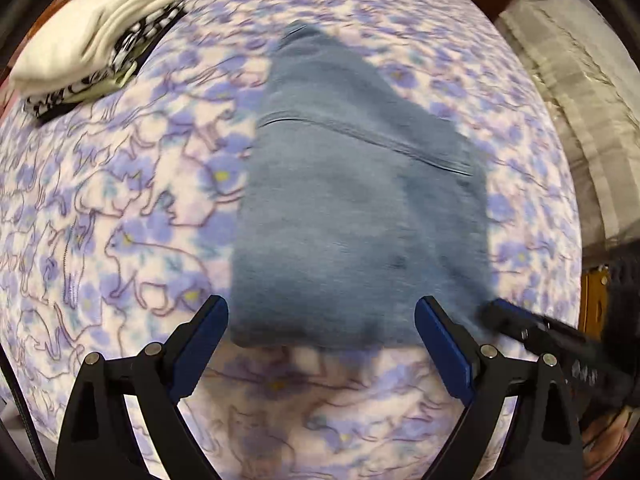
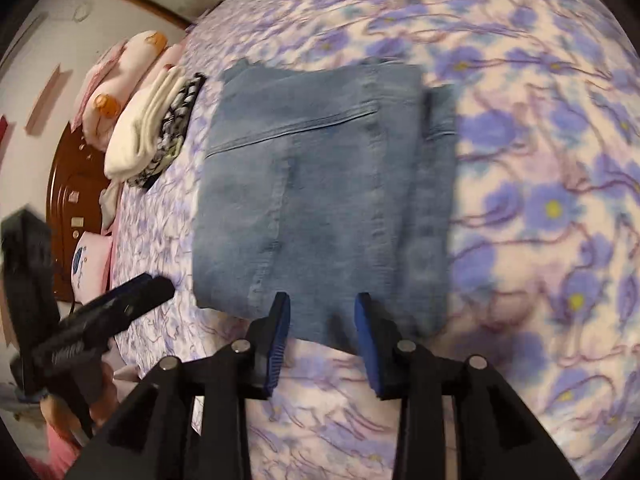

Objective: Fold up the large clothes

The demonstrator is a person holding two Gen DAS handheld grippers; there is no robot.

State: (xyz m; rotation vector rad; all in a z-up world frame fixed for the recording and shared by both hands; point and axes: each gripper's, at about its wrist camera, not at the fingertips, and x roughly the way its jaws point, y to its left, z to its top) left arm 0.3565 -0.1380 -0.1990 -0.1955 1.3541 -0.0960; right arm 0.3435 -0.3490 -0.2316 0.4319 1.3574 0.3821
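A folded pair of blue jeans (image 1: 352, 208) lies flat on the floral bedspread (image 1: 120, 208); it also shows in the right wrist view (image 2: 320, 192). My left gripper (image 1: 322, 320) is wide open and empty, just above the near edge of the jeans. My right gripper (image 2: 322, 316) is partly open and empty, its tips over the near edge of the jeans. The right gripper also shows at the right of the left wrist view (image 1: 532, 328), and the left gripper at the left of the right wrist view (image 2: 132, 300). Both views are blurred by motion.
A stack of folded clothes (image 1: 92, 36), white on top of black-and-white, lies at the far left of the bed (image 2: 148, 136). Pink pillows (image 2: 120, 76) and a wooden headboard (image 2: 76, 184) stand beyond it. A grey quilted cover (image 1: 580, 112) lies off the bed's right side.
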